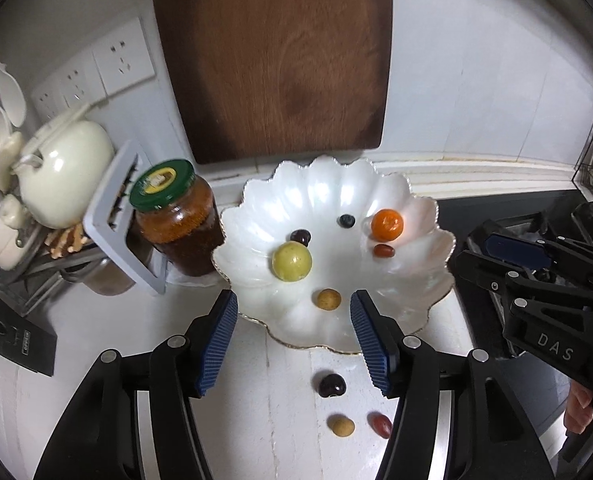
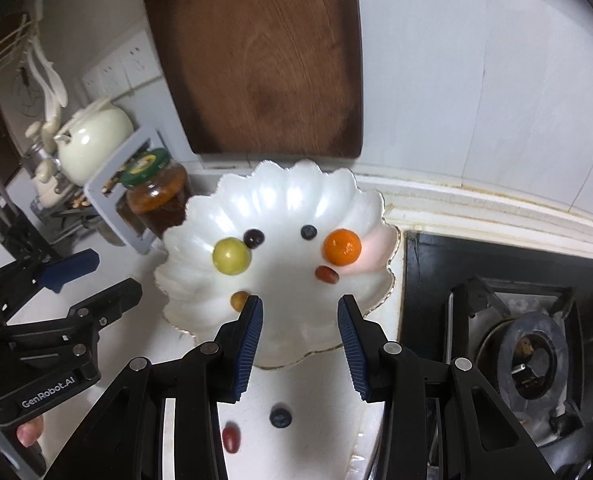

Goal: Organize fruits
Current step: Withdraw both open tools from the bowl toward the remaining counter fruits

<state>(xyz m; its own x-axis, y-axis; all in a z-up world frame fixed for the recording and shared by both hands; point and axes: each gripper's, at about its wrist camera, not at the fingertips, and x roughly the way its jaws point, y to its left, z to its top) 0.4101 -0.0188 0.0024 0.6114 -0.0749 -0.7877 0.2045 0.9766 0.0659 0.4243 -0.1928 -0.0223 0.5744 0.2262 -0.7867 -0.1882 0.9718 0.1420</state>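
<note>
A white scalloped plate [image 1: 412, 280] [image 2: 296, 192] holds a yellow-green fruit [image 1: 291, 260] [image 2: 231, 256], an orange [image 1: 387, 224] [image 2: 342, 247], a dark cherry [image 1: 299, 237], a blueberry [image 1: 346, 221], a red date [image 1: 384, 251] and a tan longan [image 1: 328, 299]. In front of the plate, on the counter, lie a cherry [image 1: 331, 385], a longan [image 1: 340, 426], a date [image 1: 380, 425] and a blueberry [image 2: 280, 417]. My left gripper [image 1: 293, 296] [image 2: 116, 274] hovers open over the plate's near rim, empty. My right gripper [image 2: 301, 300] [image 1: 472, 246] is open over the plate's right side, also empty.
A wooden cutting board [image 1: 272, 60] leans on the wall behind the plate. Left of the plate stand a green-lidded jar [image 1: 176, 224], a grey rack [image 1: 124, 216] and a cream teapot [image 1: 66, 176]. A black gas stove [image 2: 528, 344] lies to the right.
</note>
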